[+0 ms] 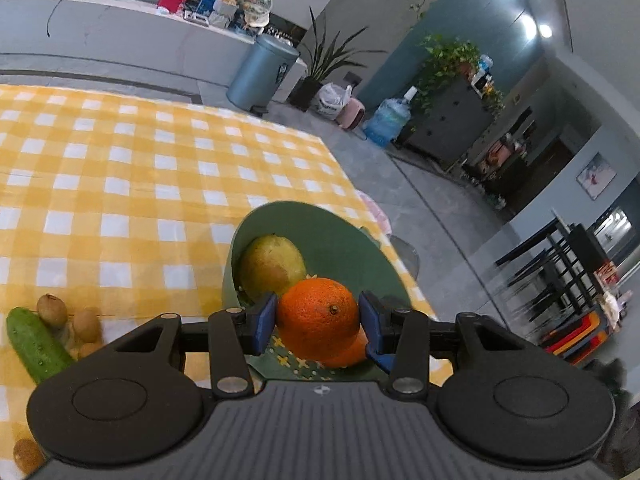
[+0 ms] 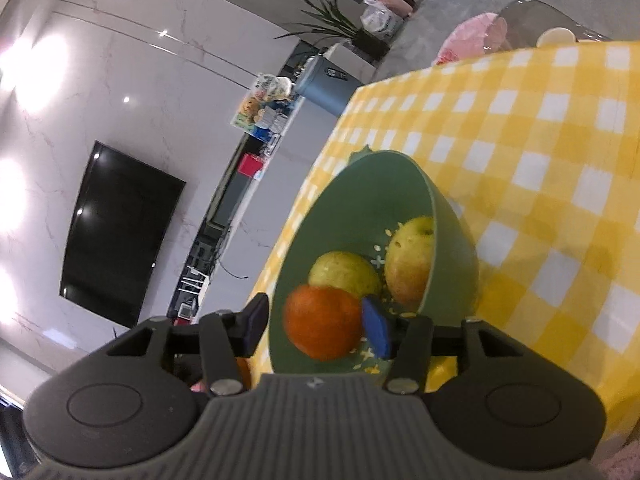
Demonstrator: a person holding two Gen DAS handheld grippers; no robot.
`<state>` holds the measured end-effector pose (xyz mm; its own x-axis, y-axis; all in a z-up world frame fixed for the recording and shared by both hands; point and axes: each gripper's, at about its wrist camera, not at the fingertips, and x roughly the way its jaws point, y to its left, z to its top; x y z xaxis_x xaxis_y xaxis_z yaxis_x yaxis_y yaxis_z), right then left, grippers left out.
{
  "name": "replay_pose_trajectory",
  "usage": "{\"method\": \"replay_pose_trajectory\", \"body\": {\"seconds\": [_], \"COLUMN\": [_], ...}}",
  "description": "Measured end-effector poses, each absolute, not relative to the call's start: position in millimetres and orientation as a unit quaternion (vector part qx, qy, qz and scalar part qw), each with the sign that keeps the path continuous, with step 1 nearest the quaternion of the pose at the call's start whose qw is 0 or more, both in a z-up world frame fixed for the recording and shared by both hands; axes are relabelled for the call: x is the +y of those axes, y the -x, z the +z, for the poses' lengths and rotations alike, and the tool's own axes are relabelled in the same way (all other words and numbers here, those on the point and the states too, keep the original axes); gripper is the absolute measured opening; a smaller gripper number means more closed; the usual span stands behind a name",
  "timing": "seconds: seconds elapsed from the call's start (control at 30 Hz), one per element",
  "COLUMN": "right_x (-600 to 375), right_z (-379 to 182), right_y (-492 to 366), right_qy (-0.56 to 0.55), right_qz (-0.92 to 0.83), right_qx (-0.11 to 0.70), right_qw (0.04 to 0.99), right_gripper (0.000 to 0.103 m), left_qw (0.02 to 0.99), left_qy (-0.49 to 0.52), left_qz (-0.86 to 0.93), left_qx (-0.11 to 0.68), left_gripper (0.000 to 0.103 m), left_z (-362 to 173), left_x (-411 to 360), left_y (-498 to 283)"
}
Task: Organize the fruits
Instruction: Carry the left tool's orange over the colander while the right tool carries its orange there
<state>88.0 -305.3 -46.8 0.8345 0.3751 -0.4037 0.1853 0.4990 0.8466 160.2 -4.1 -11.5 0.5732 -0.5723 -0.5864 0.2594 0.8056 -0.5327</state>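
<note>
In the left wrist view my left gripper [image 1: 319, 320] is shut on an orange [image 1: 318, 314], both blue pads pressing its sides. It hangs over a green bowl [image 1: 320, 216] that holds a yellow-green pear [image 1: 272, 266] and a second orange [image 1: 352, 354] partly hidden beneath. In the right wrist view my right gripper [image 2: 315, 327] is open over a green bowl [image 2: 352, 200]. A blurred orange [image 2: 322, 322] lies between its fingers, with the left finger clear of it. Two yellow-green fruits [image 2: 344, 272] [image 2: 410, 264] rest deeper in that bowl.
The yellow checked tablecloth [image 1: 140, 184] covers the table. A cucumber [image 1: 34, 344] and several small brown fruits [image 1: 52, 310] lie at the near left. The bowl sits close to the table's right edge, with grey floor and a blue bin [image 1: 260, 68] beyond.
</note>
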Motion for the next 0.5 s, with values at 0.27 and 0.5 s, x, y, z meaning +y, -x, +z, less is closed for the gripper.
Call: {"method": "replay_pose_trajectory", "body": {"seconds": [0.27,0.5], "right_x": [-305.6,-304.2], "right_z": [-52.0,-52.1], "right_y": [-93.8,-93.0], "right_qy": [-0.497,-0.496], "right_qz": [0.067,0.073], "right_qx": [0.28,0.283], "right_qw": [0.819,0.818], "right_gripper": [0.055,0.056], "left_qw": [0.869,0.877], "left_qy": [0.184,0.172], "left_qz": [-0.225,-0.223], "left_qx": [0.399,0.39], "left_gripper": [0.05,0.05], "left_z": [-21.3,-14.6], "left_x": [-7.6,-12.6], "left_y": [-159.2,-154.1]}}
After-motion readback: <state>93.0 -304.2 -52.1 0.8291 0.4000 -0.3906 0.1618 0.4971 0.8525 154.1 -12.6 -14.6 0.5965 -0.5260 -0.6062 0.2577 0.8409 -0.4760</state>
